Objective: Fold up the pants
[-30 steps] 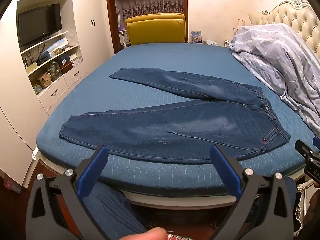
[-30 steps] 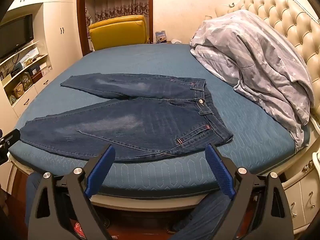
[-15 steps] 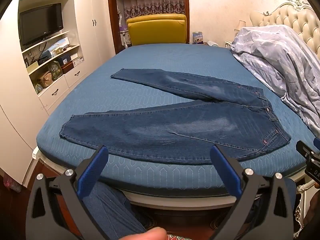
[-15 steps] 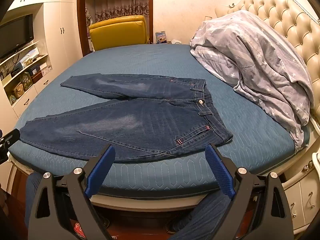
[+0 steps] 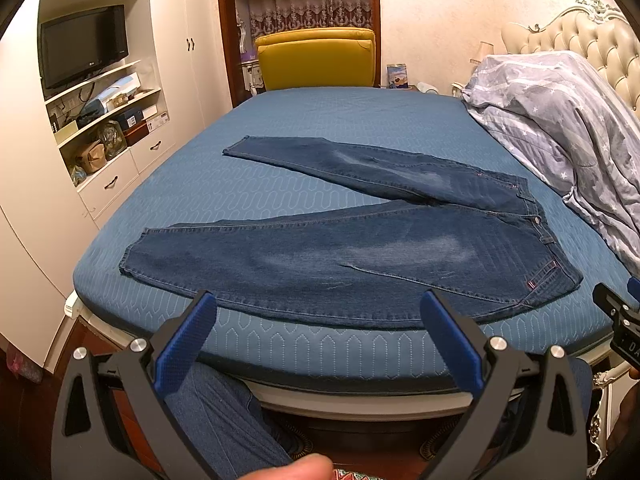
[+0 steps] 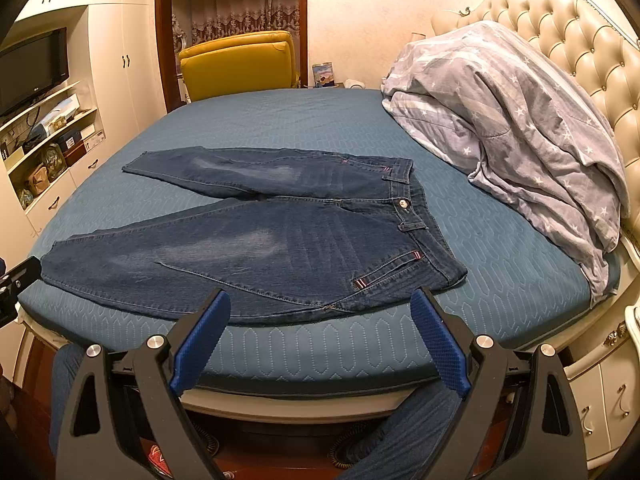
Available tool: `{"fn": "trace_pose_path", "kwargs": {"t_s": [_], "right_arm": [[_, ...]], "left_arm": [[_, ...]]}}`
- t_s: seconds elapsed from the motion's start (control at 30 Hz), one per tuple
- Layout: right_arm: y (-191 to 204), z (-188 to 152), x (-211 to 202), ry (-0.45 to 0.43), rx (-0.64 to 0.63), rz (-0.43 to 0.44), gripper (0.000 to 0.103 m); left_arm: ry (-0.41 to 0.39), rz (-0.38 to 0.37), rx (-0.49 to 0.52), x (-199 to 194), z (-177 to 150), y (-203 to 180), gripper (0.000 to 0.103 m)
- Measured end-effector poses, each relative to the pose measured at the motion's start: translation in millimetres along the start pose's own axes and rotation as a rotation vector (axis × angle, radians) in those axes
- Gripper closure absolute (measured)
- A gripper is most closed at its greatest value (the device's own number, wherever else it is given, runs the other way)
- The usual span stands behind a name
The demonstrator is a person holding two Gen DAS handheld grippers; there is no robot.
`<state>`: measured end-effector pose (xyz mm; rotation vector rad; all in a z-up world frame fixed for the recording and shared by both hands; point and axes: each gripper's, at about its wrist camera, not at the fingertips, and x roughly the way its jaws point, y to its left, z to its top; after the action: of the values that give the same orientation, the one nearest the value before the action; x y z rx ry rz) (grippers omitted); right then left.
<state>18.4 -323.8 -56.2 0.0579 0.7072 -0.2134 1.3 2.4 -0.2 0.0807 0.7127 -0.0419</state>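
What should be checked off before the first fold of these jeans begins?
1. Jeans lie flat on bed, legs spread apart: ok.
2. Left gripper open, empty: ok.
3. Right gripper open, empty: ok.
4. Either gripper touching denim: not ok, both short of the bed edge.
5. Duvet apart from waistband: ok.
6. Far leg hem within reach: cannot tell.

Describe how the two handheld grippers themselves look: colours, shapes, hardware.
The left gripper and the right gripper match: black angular frames with triangular cut-outs, round silver bolt heads on top, and two long jaws lined with textured blue pads. No cables or sleeves show. Part of white lettering marks the black piece at the left view's right edge.
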Motion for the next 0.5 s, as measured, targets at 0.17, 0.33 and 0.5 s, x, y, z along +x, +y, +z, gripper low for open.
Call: {"fn": "trace_pose_path", "kwargs": {"t_s": [0.17,0.33,0.5], "right_arm": [[0.9,-0.7,0.6,0.001,0.0,0.0,0.015],[1.2,-0.8,0.7,0.0,0.0,0.0,0.015],[2.7,-1.7,0.3,0.002,0.0,0.001,0.015]], "left_arm": [[0.002,0.0,-0.003,0.7,0.2,1.0,0.001],[0.003,0.001,-0.006,0.6,-0.2,1.7,0.001],[0.004,0.001,-0.008,0.7,-0.9,2.4,0.001]]}}
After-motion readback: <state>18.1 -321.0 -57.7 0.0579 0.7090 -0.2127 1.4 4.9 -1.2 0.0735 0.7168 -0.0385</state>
